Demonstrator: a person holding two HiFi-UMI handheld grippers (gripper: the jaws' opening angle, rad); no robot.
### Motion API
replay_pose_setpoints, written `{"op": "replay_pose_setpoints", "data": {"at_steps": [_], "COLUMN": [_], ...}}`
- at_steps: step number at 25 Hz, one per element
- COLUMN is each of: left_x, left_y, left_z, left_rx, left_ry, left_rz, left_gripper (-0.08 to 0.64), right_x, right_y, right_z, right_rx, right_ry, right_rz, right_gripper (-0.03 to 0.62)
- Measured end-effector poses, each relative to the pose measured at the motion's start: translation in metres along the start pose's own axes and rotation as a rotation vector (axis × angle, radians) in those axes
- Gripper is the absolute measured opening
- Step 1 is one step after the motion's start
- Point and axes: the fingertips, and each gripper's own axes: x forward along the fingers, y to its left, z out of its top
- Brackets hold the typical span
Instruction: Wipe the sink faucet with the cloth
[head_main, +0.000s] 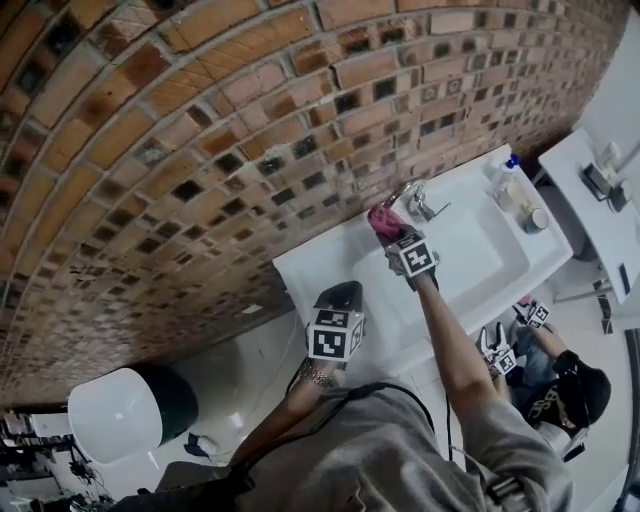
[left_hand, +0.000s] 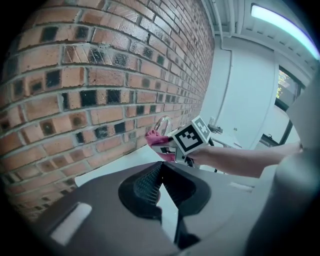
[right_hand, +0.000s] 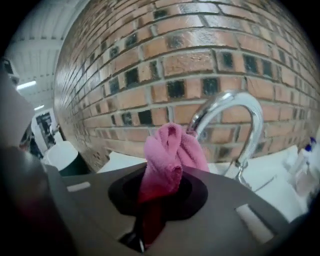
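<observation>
A chrome faucet (head_main: 415, 200) with an arched spout (right_hand: 240, 100) stands at the back of the white sink (head_main: 470, 265), against the brick wall. My right gripper (head_main: 392, 232) is shut on a bunched pink cloth (right_hand: 167, 155). It holds the cloth (head_main: 382, 218) up against the left side of the spout. The left gripper view shows the cloth (left_hand: 155, 137) and faucet (left_hand: 161, 122) further ahead. My left gripper (head_main: 340, 293) hovers over the sink's near left corner, away from the faucet. Its jaws (left_hand: 162, 167) meet at the tips with nothing between them.
A soap bottle (head_main: 505, 170) and a small jar (head_main: 537, 220) stand on the sink's right end. The brick wall (head_main: 200, 150) runs close behind. A white round fixture (head_main: 115, 412) sits on the floor at left. Another person (head_main: 575, 395) holding grippers crouches at lower right.
</observation>
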Motion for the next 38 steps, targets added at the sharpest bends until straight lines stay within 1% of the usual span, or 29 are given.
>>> {"op": "replay_pose_setpoints", "data": {"at_steps": [2, 3, 6, 9, 11, 14, 17, 21, 23, 25, 27, 30, 33, 36, 38], "left_x": [-0.011, -0.017, -0.027, -0.033, -0.043, -0.065, -0.095, -0.137, -0.155, -0.171, -0.185, -0.200, -0.209, -0.218, -0.221], "left_y": [-0.001, -0.001, -0.001, -0.005, -0.014, -0.021, -0.022, -0.024, -0.022, -0.022, -0.028, -0.036, -0.046, -0.055, -0.058], "left_z": [-0.015, -0.024, -0.052, -0.060, -0.065, -0.079, -0.102, -0.151, -0.177, -0.202, -0.217, -0.214, -0.199, -0.192, -0.189], "left_rx": [-0.006, -0.013, -0.045, -0.047, -0.045, -0.052, -0.063, -0.085, -0.107, -0.117, -0.120, -0.124, -0.092, -0.071, -0.078], "left_ry": [0.014, 0.024, 0.044, 0.029, 0.013, -0.003, -0.020, -0.028, -0.013, 0.017, 0.035, 0.002, -0.037, -0.051, -0.060], "left_rz": [0.011, 0.018, 0.029, 0.010, -0.020, -0.060, -0.084, -0.095, -0.097, -0.098, -0.106, -0.123, -0.133, -0.142, -0.143], "left_gripper": [0.020, 0.020, 0.020, 0.020, 0.020, 0.020, 0.020, 0.020, 0.020, 0.020, 0.020, 0.020, 0.020, 0.020, 0.020], "right_x": [-0.016, -0.026, -0.058, -0.091, -0.115, -0.151, -0.183, -0.222, -0.234, -0.245, -0.257, -0.268, -0.277, -0.288, -0.292], "right_y": [0.002, 0.005, 0.019, 0.044, 0.073, 0.127, 0.182, 0.256, 0.294, 0.329, 0.356, 0.375, 0.381, 0.390, 0.394], "right_z": [-0.012, -0.015, -0.021, -0.028, -0.045, -0.066, -0.083, -0.112, -0.122, -0.135, -0.145, -0.135, -0.113, -0.098, -0.091], "right_rx": [0.125, 0.164, 0.214, 0.279, 0.302, 0.330, 0.308, 0.255, 0.235, 0.240, 0.247, 0.226, 0.195, 0.180, 0.151], "right_ry": [-0.040, -0.063, -0.090, -0.115, -0.124, -0.158, -0.177, -0.164, -0.163, -0.166, -0.164, -0.196, -0.241, -0.286, -0.293], "right_rz": [-0.029, -0.040, -0.091, -0.137, -0.160, -0.185, -0.233, -0.292, -0.290, -0.274, -0.258, -0.228, -0.213, -0.190, -0.183], "right_gripper": [0.046, 0.046, 0.046, 0.048, 0.048, 0.048, 0.048, 0.046, 0.046, 0.046, 0.046, 0.046, 0.046, 0.046, 0.046]}}
